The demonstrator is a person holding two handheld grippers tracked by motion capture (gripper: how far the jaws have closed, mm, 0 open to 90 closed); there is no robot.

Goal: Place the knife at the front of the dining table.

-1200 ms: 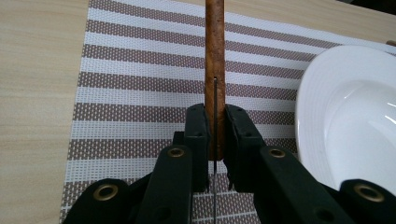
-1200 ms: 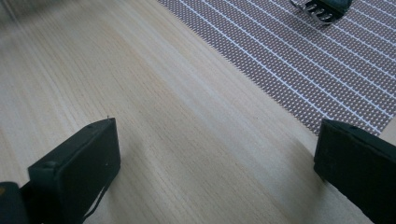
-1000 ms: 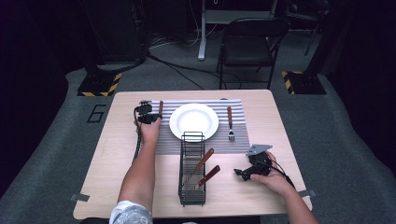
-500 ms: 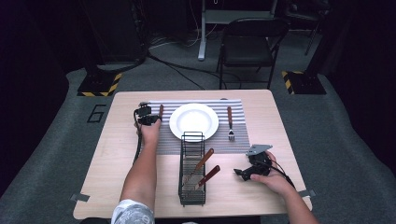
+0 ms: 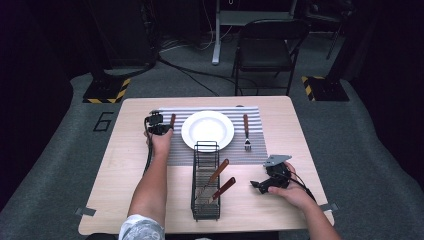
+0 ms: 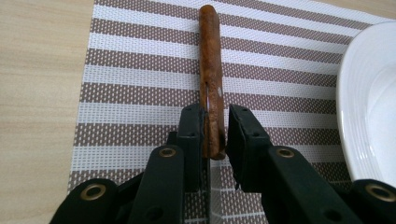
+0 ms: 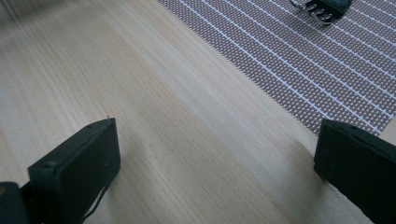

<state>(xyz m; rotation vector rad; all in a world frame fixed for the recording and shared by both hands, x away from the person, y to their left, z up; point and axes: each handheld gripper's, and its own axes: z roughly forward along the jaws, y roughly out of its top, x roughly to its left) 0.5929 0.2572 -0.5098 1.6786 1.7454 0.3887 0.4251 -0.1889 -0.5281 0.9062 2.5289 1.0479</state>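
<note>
Left hand-held gripper down over left edge of striped placemat, jaws either side of a brown wooden utensil handle. Left jaw against the handle, right jaw a sliver off it in left gripper view; cannot tell if actually clamped. Handle edge-on, thin metal strip along one side, lying across the stripes, pointing away from the gripper. Which utensil it is: hidden behind jaws. From high view, same handle just left of white plate, near but not touching. Plate rim at right edge of left gripper view.

Right hand-held gripper low over bare wood of the surface, near its right front corner, held in right hand. Jaws wide apart, nothing between them; right gripper view confirms plain wood grain between the jaws. Grey three-cornered plate on top. Placemat corner just ahead of that gripper.

Fork with wooden handle on placemat right of plate, tines toward the person. Tines at top of right gripper view.

Black wire cutlery basket in front of plate, far end overlapping the placemat edge. Two wooden-handled utensils inside, handles angled up and to the right over the basket rim.

Folding chair beyond far side of the surface.
</note>
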